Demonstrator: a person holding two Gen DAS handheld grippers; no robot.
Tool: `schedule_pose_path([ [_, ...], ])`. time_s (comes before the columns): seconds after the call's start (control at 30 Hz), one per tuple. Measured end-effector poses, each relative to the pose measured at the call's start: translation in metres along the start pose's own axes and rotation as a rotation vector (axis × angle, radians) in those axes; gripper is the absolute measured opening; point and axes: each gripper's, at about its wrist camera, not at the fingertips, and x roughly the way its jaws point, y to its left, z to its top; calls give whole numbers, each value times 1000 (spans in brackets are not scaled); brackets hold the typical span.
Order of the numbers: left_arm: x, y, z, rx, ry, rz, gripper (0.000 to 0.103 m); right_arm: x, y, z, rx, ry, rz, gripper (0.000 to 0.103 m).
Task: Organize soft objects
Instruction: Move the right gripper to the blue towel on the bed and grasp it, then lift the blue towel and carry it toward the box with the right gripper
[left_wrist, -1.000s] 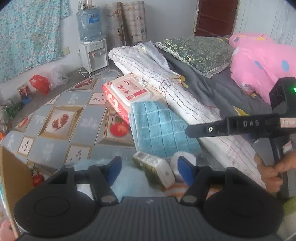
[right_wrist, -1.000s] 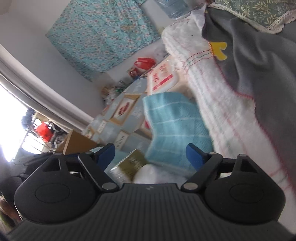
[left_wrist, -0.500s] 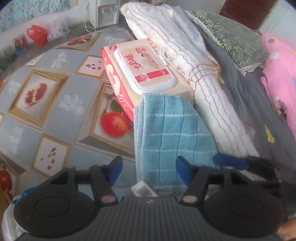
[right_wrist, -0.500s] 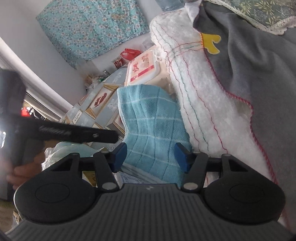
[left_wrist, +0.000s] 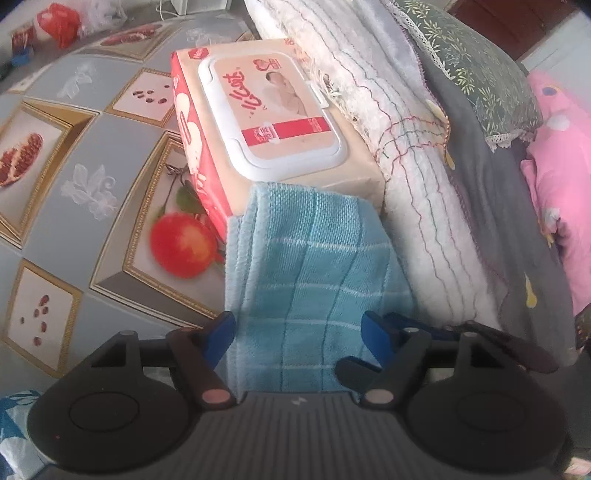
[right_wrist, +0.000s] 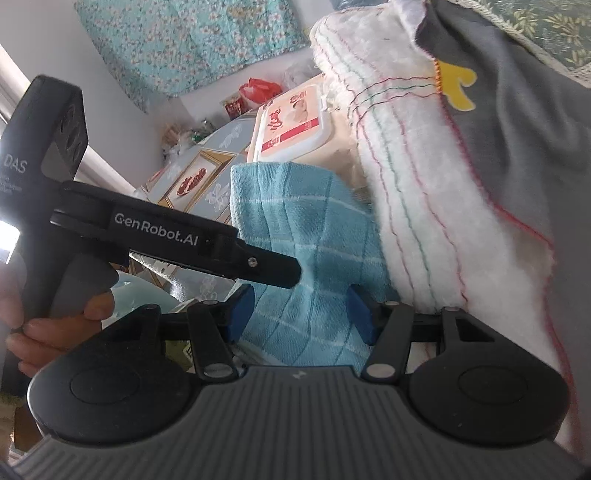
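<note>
1. Closest, seen from the left wrist: left gripper (left_wrist: 297, 332), pointing steeply down, jaws wide and just now opening further, clamped on nothing.
2. Between its blue pads (left_wrist: 221, 334), a blue checked towel (left_wrist: 314, 266), running straight ahead from the gripper; one pad at each edge of the cloth, neither pressing it.
3. Just right of its right finger, and partly behind it, a dark finger of the other gripper at the towel's right edge.
4. Seen from the right wrist: right gripper (right_wrist: 300, 312), jaws just now closing to about half way, pads tight on the same towel, with the cloth creased and bunched between them.
5. Left of and above its left pad, the left gripper's black finger tip over the towel, and further left the hand (right_wrist: 48, 325) on its grip.
6. Straight ahead of both grippers, the towel's far end draped up over the near end of a pack of wet wipes (left_wrist: 273, 110), white lid up.
7. Left of the left gripper, under towel and pack, a patterned cloth (left_wrist: 92, 177) with fruit pictures.
8. Right of the towel and touching the pack, a folded white blanket (left_wrist: 417, 166) with coloured stitching.
9. Further right, a grey blanket (left_wrist: 491, 229), then a pink plush toy (left_wrist: 565, 184).
10. Far ahead to the right, a green leafy pillow (left_wrist: 476, 62); far ahead to the left, a red bag (left_wrist: 59, 22).
</note>
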Motion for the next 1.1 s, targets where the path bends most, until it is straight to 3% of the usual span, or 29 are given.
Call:
schedule_pose_path([
  [0.23,4,7,9,-35,-1,-6,83,16,7,5,-24,19,35,57],
  [0.37,-3,11,7,-42,-18,-12,83,5,3,8,7,-15,65,56],
  [0.5,-10,14,5,-34,-54,19,83,-2,7,12,-38,-51,5,59],
  [0.83,-7,23,6,-63,-53,9,83,6,20,6,-114,12,-133,66],
  [0.9,-4,24,6,-67,-49,-1,83,12,19,7,-117,24,-135,70],
  [0.97,-3,29,5,-82,-37,-18,83,17,20,10,-112,37,-108,87],
  [1.1,-1,33,8,-100,-26,-70,84,29,22,17,-99,44,-57,91],
])
